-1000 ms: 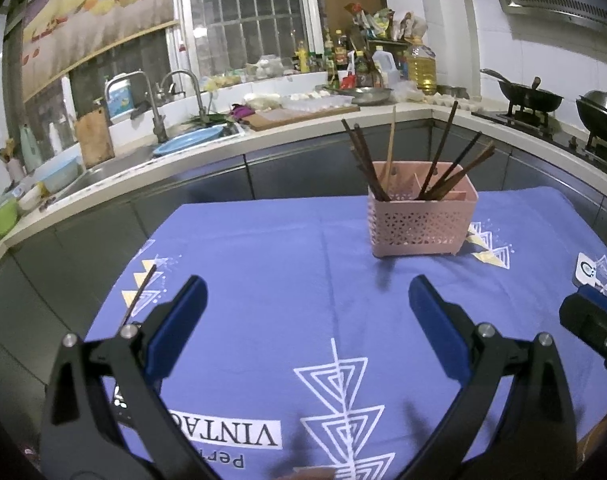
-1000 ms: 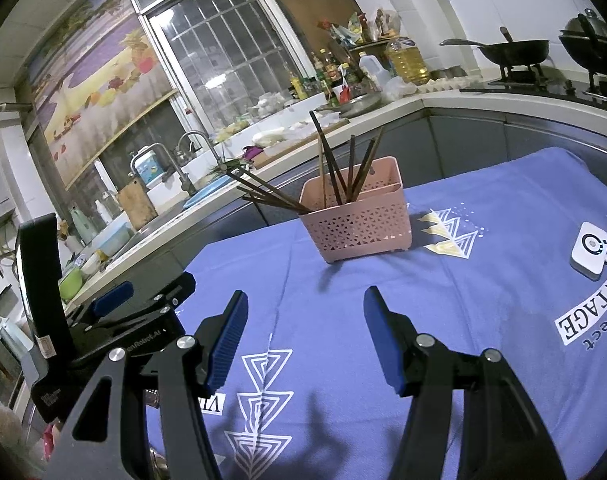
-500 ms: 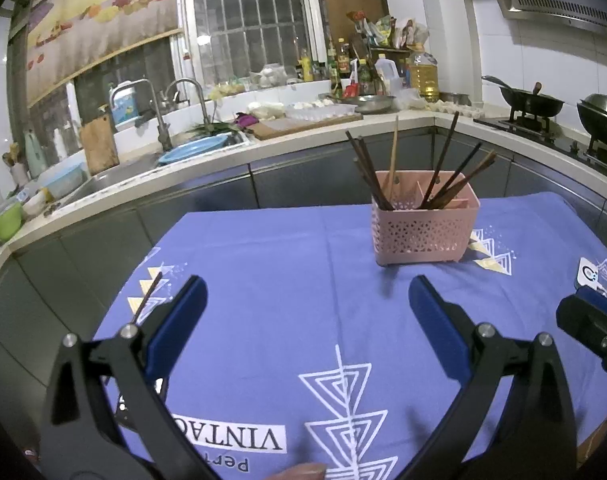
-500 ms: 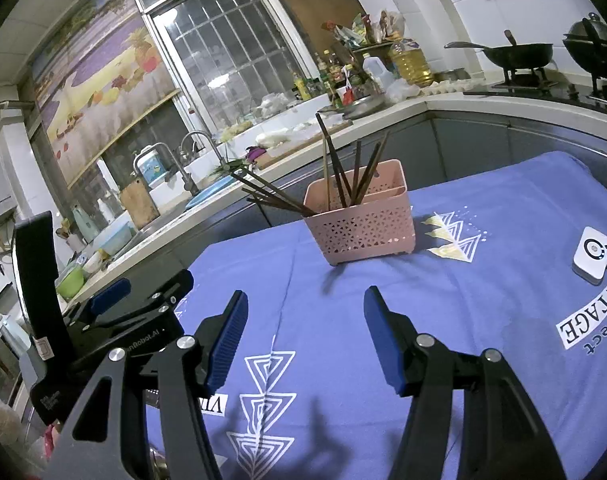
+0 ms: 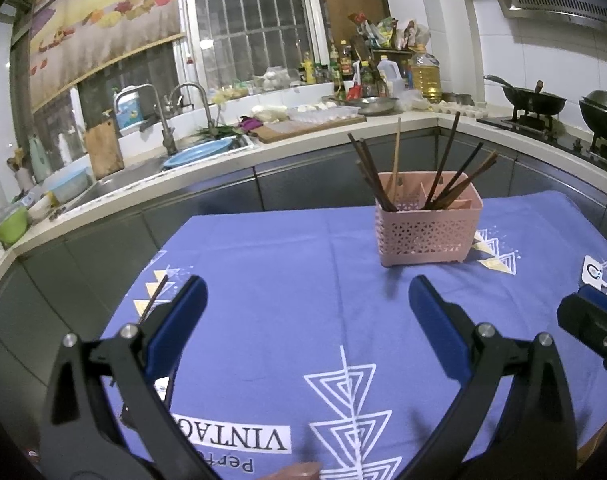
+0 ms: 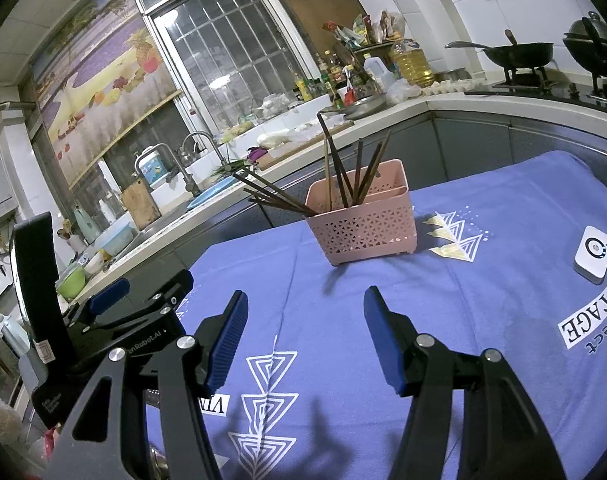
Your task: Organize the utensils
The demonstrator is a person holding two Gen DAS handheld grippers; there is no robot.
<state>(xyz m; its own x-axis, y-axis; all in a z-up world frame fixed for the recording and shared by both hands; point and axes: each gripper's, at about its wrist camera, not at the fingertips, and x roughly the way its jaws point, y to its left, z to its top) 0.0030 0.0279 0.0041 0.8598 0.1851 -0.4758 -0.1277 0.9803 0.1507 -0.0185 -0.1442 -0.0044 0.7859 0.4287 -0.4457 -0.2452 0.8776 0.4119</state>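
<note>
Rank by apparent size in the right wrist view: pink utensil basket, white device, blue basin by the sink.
1. pink utensil basket
2. white device
3. blue basin; it sits farther back and is partly hidden, so its true size is unsure.

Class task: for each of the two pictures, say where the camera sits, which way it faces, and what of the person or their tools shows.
Left wrist: on the left hand-held gripper, facing the pink utensil basket; a fingertip shows.
Right wrist: on the right hand-held gripper, facing the same basket; left gripper alongside.
Shared: basket, chopsticks, blue tablecloth.
</note>
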